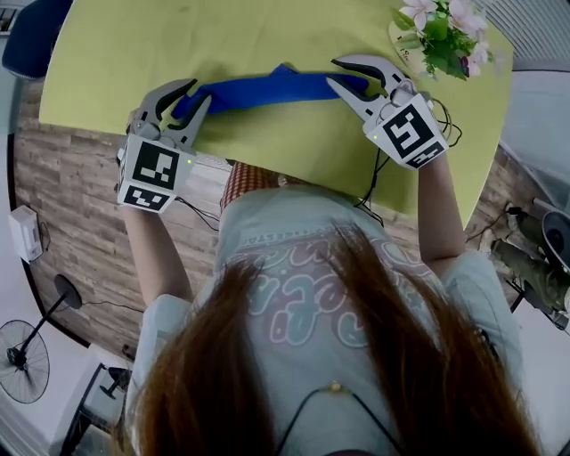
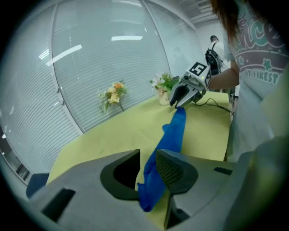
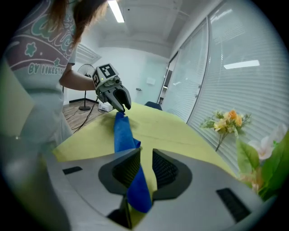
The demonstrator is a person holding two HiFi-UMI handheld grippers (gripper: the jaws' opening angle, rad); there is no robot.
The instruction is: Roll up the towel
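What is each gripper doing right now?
Left gripper: closed on one end of the towel.
Right gripper: closed on the towel's other end.

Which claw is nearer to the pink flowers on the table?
Right. The right claw holds the towel end beside the flowers; the left claw holds the opposite end, farther away.

We are in an office, most likely a meeting room. Glass partition walls (image 2: 90, 67) with slatted blinds run beside the long curved table (image 1: 134, 53), and strip lights (image 3: 116, 11) sit in a white ceiling. We see a wood-pattern floor (image 1: 71, 205), a blue chair (image 1: 31, 36), a standing fan (image 1: 22, 361) and loose cables (image 1: 370, 183). Flowers (image 1: 445, 31) dress the yellow-green tabletop, and another person (image 2: 216, 49) with a backpack stands further back.
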